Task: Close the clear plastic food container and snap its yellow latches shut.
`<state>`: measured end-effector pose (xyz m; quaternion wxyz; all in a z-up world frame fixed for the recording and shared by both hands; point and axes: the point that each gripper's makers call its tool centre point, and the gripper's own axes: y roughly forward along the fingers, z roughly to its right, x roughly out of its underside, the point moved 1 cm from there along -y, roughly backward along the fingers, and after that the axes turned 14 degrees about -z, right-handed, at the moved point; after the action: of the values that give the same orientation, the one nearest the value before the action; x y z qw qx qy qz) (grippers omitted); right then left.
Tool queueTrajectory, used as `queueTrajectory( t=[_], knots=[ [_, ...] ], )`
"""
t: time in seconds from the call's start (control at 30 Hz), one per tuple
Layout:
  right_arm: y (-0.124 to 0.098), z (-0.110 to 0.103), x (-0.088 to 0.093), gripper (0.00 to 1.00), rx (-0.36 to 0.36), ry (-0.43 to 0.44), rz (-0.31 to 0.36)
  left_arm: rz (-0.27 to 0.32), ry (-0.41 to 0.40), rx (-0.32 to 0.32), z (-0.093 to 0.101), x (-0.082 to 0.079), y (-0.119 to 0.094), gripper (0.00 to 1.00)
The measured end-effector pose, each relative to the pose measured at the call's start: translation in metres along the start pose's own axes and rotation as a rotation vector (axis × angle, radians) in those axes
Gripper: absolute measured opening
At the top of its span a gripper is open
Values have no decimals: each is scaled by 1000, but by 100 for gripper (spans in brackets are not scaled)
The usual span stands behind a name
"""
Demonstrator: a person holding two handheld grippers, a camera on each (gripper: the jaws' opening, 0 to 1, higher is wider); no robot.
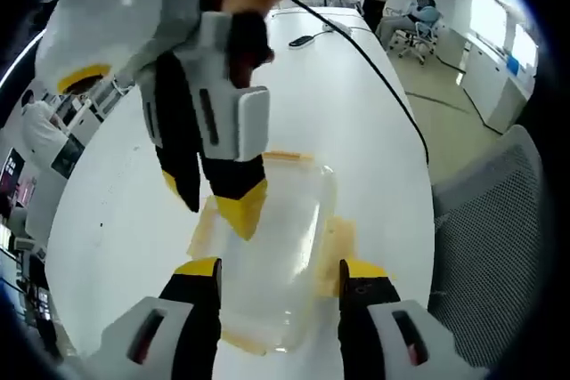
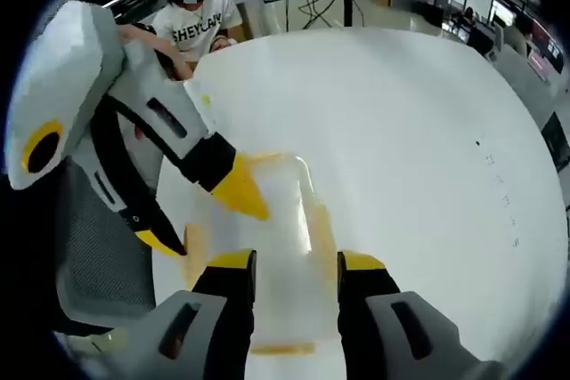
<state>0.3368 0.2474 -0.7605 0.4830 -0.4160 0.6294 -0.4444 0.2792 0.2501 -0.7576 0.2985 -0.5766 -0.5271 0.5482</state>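
**Two grippers over a clear container on a white table**

An open office surrounds a long white table (image 1: 356, 113), with a black cable (image 1: 374, 68) running along it, a grey mesh chair (image 1: 499, 238) at its edge and desks and seated people farther back. In the right gripper view a person in a white printed shirt (image 2: 200, 20) sits at the table's far end.

The clear plastic container (image 1: 285, 246) lies on the table with its lid on top. Yellow latches (image 1: 337, 239) show along its sides, and one more at the far end (image 1: 287, 157); whether any is snapped shut cannot be told.

The left gripper (image 1: 279, 271) hangs just above the near end of the container, its jaws wide apart, about as wide as the container, and holding nothing. In the right gripper view it comes in from the left, one yellow tip on the lid.

The right gripper (image 2: 297, 264) is likewise spread wide above the container's (image 2: 285, 220) other end, gripping nothing. In the left gripper view it reaches down from above, its yellow tip touching or nearly touching the lid near the left edge. A yellow latch (image 2: 198, 239) lies just beside the left gripper's lower tip.
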Motion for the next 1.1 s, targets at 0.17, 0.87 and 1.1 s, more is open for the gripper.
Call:
queueTrajectory(
  t=[0.17, 0.87, 1.1],
  knots=[
    [5, 2, -3, 37, -45, -35, -50, -28, 45, -64, -3, -4, 8, 53],
    [16, -1, -3, 34, -172, -114, -196, -78, 80, -80, 1, 3, 16, 45],
    [25, -5, 3, 30, -225, -138, -261, -126, 175, -157, -1, 3, 32, 42]
  ],
)
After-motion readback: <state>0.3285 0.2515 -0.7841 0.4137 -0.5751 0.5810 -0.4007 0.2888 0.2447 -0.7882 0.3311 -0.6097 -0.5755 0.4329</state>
